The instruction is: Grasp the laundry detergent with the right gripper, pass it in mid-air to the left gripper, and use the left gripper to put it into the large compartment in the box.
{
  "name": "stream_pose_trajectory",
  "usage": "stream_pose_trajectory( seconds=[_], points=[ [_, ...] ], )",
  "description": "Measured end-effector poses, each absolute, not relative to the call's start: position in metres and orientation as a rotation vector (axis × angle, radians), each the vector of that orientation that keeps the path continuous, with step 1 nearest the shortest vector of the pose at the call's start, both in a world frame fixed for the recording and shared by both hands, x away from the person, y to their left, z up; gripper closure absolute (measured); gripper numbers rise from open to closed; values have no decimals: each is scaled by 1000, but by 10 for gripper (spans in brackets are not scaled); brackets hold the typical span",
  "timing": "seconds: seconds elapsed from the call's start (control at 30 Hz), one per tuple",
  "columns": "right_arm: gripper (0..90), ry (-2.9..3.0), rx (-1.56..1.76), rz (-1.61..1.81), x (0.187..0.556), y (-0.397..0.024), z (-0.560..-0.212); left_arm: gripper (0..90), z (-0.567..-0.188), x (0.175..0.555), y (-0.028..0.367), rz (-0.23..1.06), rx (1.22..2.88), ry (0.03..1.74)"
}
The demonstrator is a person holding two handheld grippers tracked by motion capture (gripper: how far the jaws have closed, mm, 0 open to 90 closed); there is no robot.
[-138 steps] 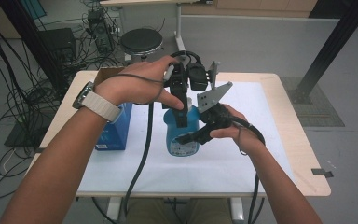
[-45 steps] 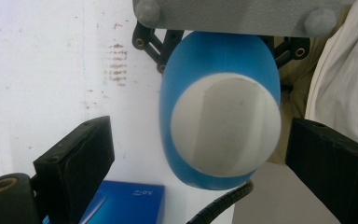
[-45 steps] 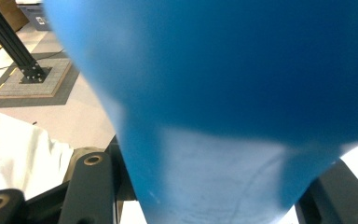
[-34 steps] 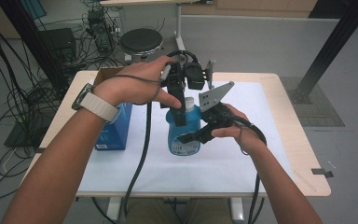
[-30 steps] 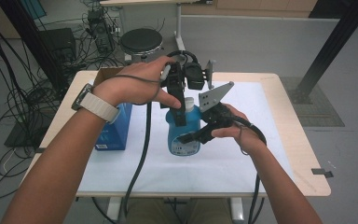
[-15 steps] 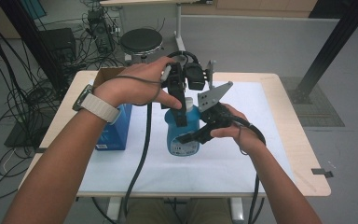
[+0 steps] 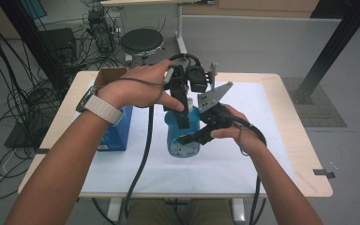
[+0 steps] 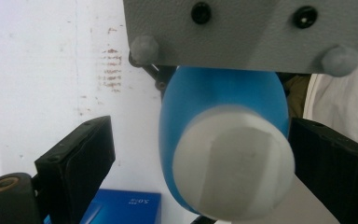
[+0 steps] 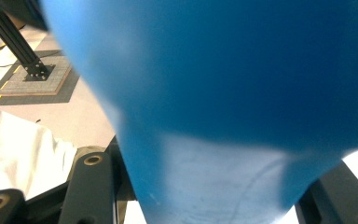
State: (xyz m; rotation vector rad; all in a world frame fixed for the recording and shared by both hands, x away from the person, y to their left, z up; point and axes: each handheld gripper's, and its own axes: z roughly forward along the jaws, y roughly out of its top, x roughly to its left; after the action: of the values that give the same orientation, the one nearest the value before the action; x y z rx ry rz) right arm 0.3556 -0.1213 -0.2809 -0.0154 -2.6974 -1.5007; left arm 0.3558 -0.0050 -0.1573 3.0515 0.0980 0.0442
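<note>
A white sheet (image 7: 243, 164) is spread over most of the wooden tabletop (image 7: 304, 154). At nine o'clock on the tabletop a blue box (image 7: 117, 133) is set, and just beyond it, towards ten o'clock, an open cardboard box (image 7: 108, 75) is seen. On the floor at twelve o'clock a round black stool (image 7: 142, 41) is placed. Tangled black cables (image 7: 23, 101) are strewn at nine o'clock. A black post (image 7: 337, 44) is fixed at two o'clock.

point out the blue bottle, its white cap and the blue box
blue bottle (image 7: 183, 136), high view, on its labelled body
white cap (image 8: 235, 161), left gripper view, on the cap's flat top
blue box (image 7: 115, 136), high view, on its blue side face
</note>
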Motion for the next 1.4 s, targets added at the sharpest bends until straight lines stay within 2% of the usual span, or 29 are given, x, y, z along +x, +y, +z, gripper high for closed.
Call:
stream_pose_trajectory(
  seconds=[0.7, 1.17, 1.4],
  points=[
    [438, -2694, -10, -1509, 353, -123, -278, 170, -168, 355, -9, -14, 3061, 59],
    [437, -2691, -7, -1499, 351, -121, -278, 311, -173, 355, -9, -58, 3051, 19],
    [437, -2687, -4, -1493, 352, -119, -279, 341, -175, 354, -8, -74, 3057, 20]
  ],
)
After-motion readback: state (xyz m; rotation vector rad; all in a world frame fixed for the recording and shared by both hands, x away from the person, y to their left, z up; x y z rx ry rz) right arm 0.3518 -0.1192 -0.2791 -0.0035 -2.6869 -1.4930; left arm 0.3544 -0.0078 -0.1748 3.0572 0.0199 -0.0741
